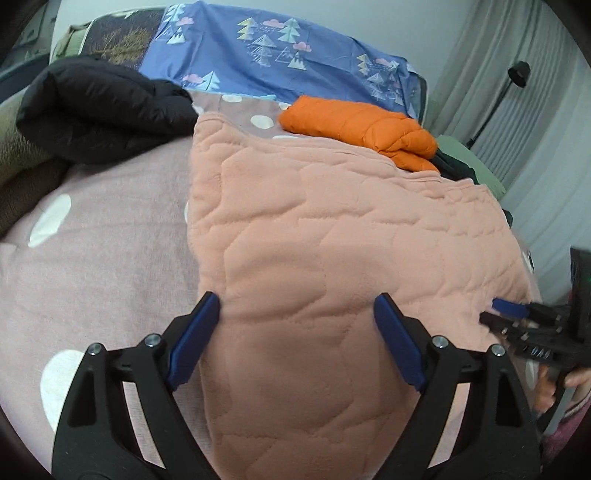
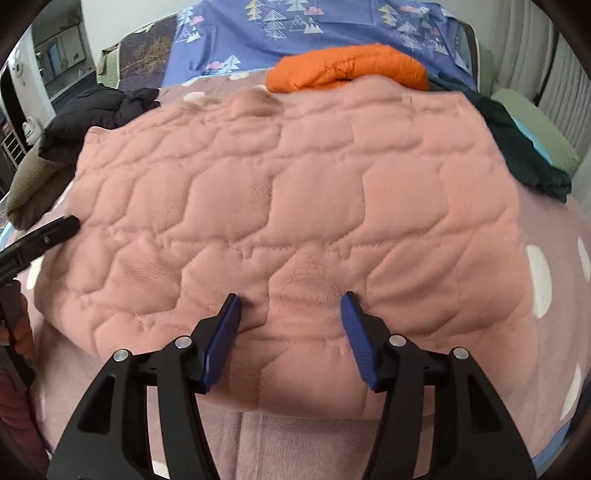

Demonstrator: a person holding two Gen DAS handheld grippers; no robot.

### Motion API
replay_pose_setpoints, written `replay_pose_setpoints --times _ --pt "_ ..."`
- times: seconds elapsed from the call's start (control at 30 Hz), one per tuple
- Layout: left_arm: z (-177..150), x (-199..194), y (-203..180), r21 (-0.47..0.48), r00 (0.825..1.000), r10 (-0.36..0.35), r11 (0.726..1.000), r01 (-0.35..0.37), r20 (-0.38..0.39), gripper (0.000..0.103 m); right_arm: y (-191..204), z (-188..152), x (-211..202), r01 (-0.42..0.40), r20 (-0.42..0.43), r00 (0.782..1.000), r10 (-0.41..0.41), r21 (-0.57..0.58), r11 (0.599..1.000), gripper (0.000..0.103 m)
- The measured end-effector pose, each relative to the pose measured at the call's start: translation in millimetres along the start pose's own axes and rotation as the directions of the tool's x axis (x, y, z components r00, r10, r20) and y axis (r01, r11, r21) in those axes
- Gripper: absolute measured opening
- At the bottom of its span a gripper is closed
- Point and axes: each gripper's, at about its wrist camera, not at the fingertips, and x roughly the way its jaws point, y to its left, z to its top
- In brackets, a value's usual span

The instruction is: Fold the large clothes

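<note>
The peach quilted garment (image 2: 295,206) is lying flat on the bed (image 1: 110,229), just in front of the orange jacket (image 1: 354,125). Both the left tongs (image 1: 295,317) and the right tongs (image 2: 291,314) are gaping wide, holding nothing — closing too shallow risks pinching only the top layer, skewing the fold.

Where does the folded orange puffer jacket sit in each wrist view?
Left wrist view: the folded orange puffer jacket lies upper right of centre, beyond the far edge of the peach quilted garment.
Right wrist view: the jacket is top centre, behind the same garment.
Shared landmark: the blue tree-print sheet behind the jacket.
</note>
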Motion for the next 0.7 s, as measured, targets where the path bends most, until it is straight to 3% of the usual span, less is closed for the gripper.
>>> replay_pose_setpoints --times 0.13,0.27,0.3,0.37,0.4,0.53,0.63,0.7 --pt "15.7 -20.2 4.1 -0.003 0.998 -0.028 1.0 0.028 0.048 0.087 -8.4 25.6 -22.2 -0.051 0.09 0.995 0.049 0.018 0.999 0.057" --pt "33.2 -21.5 23.1 -0.046 0.995 -0.046 0.998 0.051 0.094 0.088 -19.6 72.5 -10.1 -0.094 0.166 0.983 0.081 0.074 0.993 0.057" --pt "32.7 -10.9 29.8 -0.063 0.997 -0.03 0.997 0.035 0.074 0.088 -16.4 79.1 -2.6 -0.091 0.168 0.983 0.076 0.078 0.993 0.057" --pt "25.6 14.0 41.3 -0.115 1.0 -0.02 0.993 0.018 -0.013 0.089 -18.0 92.1 40.0 -0.117 0.063 0.992 0.111 0.106 0.987 0.061" --pt "17.7 28.0 49.7 -0.159 0.997 -0.06 0.986 0.052 -0.04 0.092 -17.3 92.6 54.5 -0.099 0.034 0.995 0.096 0.11 0.989 0.062" --pt "14.5 24.4 60.4 -0.176 0.99 -0.141 0.975 0.139 0.001 0.092 5.0 90.6 56.7 0.025 0.086 0.996 -0.024 -0.011 1.0 0.067" --pt "15.7 22.7 55.2 -0.144 0.992 -0.13 0.981 0.128 -0.004 0.092 0.7 105.1 40.5 -0.02 0.064 0.998 0.018 0.033 0.999 0.066" --pt "14.9 23.0 54.4 -0.134 0.992 -0.129 0.983 0.128 0.002 0.092 0.9 121.9 21.9 -0.045 0.157 0.987 0.039 0.037 0.998 0.065"
